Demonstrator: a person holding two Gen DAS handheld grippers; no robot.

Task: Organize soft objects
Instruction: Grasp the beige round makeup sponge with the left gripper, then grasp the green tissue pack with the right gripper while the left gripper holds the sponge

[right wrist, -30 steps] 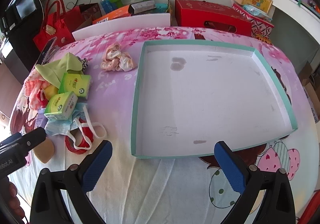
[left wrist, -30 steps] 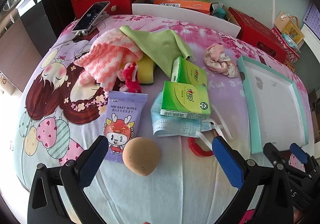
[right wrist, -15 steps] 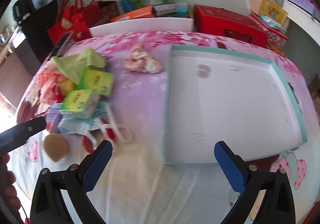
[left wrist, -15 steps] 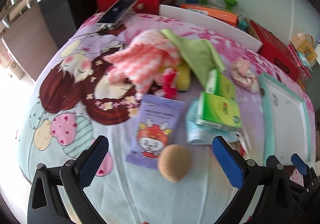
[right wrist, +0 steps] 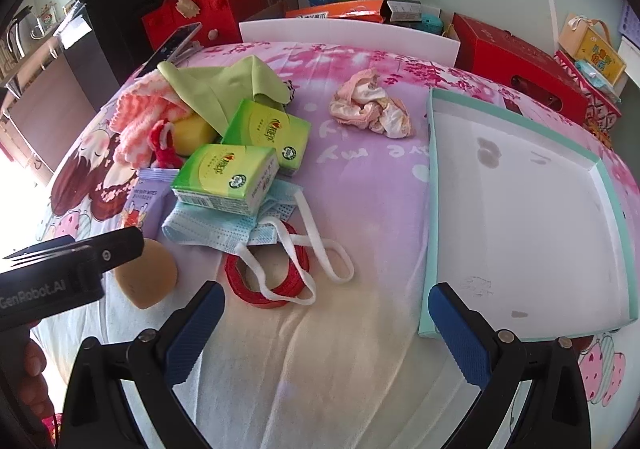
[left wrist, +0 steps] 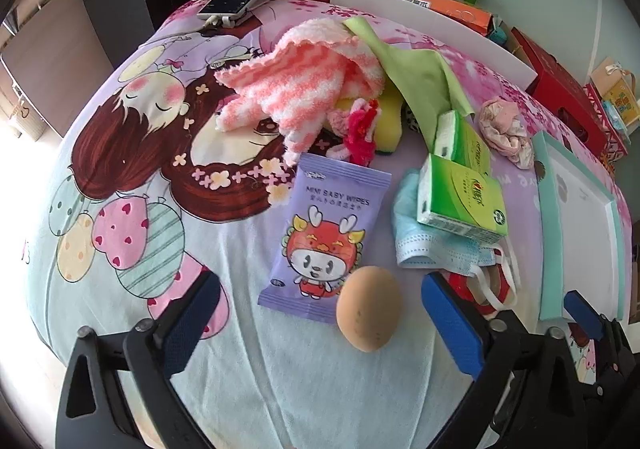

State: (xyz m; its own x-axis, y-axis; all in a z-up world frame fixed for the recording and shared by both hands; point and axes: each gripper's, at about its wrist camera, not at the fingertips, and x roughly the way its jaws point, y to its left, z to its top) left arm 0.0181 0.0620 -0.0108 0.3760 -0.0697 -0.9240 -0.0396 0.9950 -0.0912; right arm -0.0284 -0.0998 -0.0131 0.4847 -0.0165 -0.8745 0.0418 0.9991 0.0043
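1. Soft objects lie heaped on the cartoon bedsheet [left wrist: 120, 209]: striped towel [left wrist: 304, 89], green cloth [left wrist: 420, 77], 2 tissue packs [right wrist: 228, 177], face mask [right wrist: 224, 229], wipes pouch [left wrist: 328, 233].
2. Tan sponge [left wrist: 368, 307] sits between the left gripper [left wrist: 320, 313] fingers, untouched; jaws wide, holding nothing.
3. Right gripper [right wrist: 326, 319] spread wide, empty, near the red band [right wrist: 276, 273].
4. Teal tray [right wrist: 430, 209] lies to the right of the heap.

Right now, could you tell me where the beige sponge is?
The beige sponge lies low in the left wrist view, touching the wipes packet.
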